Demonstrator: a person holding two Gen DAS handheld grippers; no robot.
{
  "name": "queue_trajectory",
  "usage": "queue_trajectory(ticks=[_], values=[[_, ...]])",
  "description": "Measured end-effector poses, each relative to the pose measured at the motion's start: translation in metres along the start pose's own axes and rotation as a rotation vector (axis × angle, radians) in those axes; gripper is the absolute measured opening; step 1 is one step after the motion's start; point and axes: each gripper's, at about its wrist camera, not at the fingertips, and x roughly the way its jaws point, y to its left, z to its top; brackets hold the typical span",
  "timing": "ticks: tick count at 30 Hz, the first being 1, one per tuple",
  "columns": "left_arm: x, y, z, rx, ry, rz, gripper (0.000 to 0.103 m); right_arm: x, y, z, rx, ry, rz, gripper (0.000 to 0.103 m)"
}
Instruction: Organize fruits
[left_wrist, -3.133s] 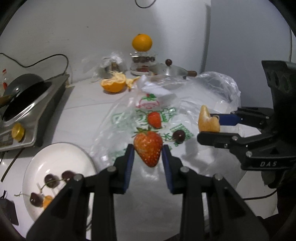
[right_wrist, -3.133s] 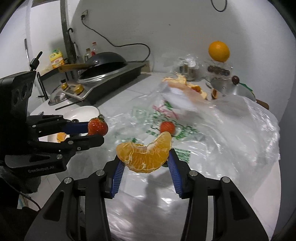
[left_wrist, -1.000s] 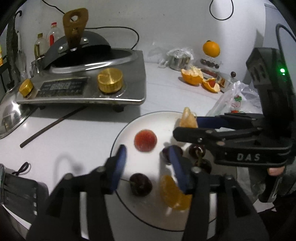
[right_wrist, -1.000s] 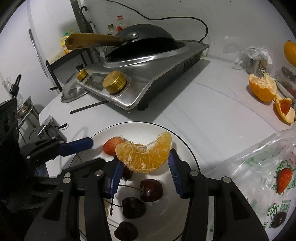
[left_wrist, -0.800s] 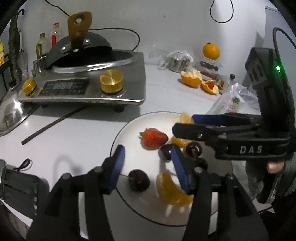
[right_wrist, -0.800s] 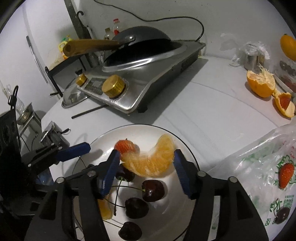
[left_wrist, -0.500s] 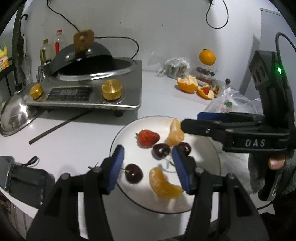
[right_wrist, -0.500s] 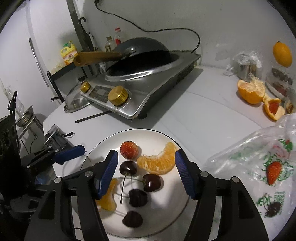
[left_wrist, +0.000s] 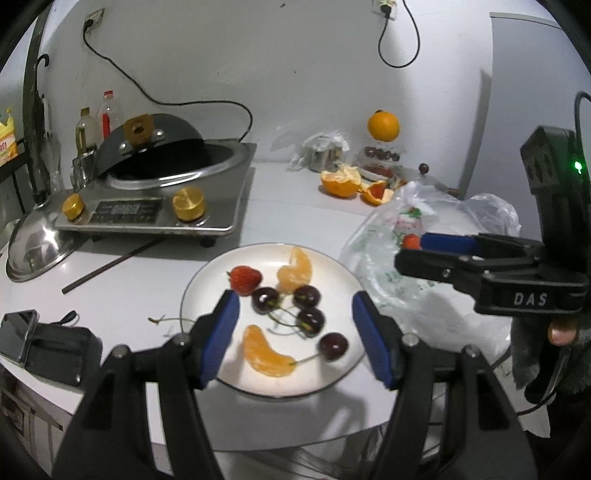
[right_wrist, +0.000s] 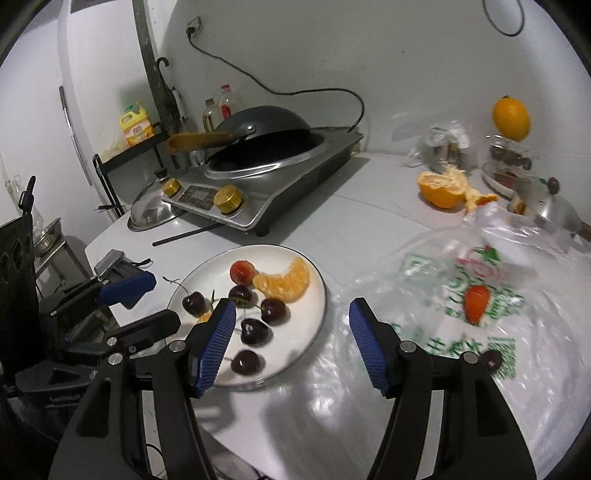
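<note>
Peeled orange segment (right_wrist: 285, 281) curved, glistening, on round white plate (right_wrist: 317, 288) beside red strawberry (right_wrist: 241, 271); ahead of right gripper (right_wrist: 291, 338) and left gripper (left_wrist: 295, 334), both spread, empty.

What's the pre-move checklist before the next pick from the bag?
1. Left gripper empty, jaws open: ok.
2. Right gripper empty, jaws open: ok.
3. Last drops landed on the plate: ok; strawberry and orange segment lie inside the rim.
4. Next target in sight: ok; a strawberry on the bag and a dark cherry lie on the plastic bag.
5. Free space left on the plate: ok, bare patch at the left side.
6. Bag lies flat enough for a clean pinch: cannot tell; the plastic is crumpled and blurred.
</note>
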Motion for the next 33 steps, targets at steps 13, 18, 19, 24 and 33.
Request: queue_trajectory(ticks=[13, 18, 19, 24, 33], values=[[-0.014, -0.050, -0.005, 0.042, 0.003, -0.017, 0.065, -0.055, -0.036, -0.034, 0.051, -0.048, -0.064, 0.067], [-0.013, -0.063, -0.001, 0.044, 0.007, -0.035, 0.065, -0.069, -0.053, -0.043, 0.075, -0.063, -0.097, 0.067], [-0.013, -0.066, -0.001, 0.051, 0.006, -0.039, 0.065, -0.070, -0.056, -0.044, 0.077, -0.067, -0.107, 0.067], [-0.008, -0.082, 0.006, 0.081, 0.006, -0.058, 0.065, -0.076, -0.076, -0.052, 0.108, -0.071, -0.153, 0.067], [0.016, -0.101, 0.012, 0.098, 0.017, -0.071, 0.065, -0.058, -0.108, -0.059, 0.099, -0.009, -0.187, 0.064]])
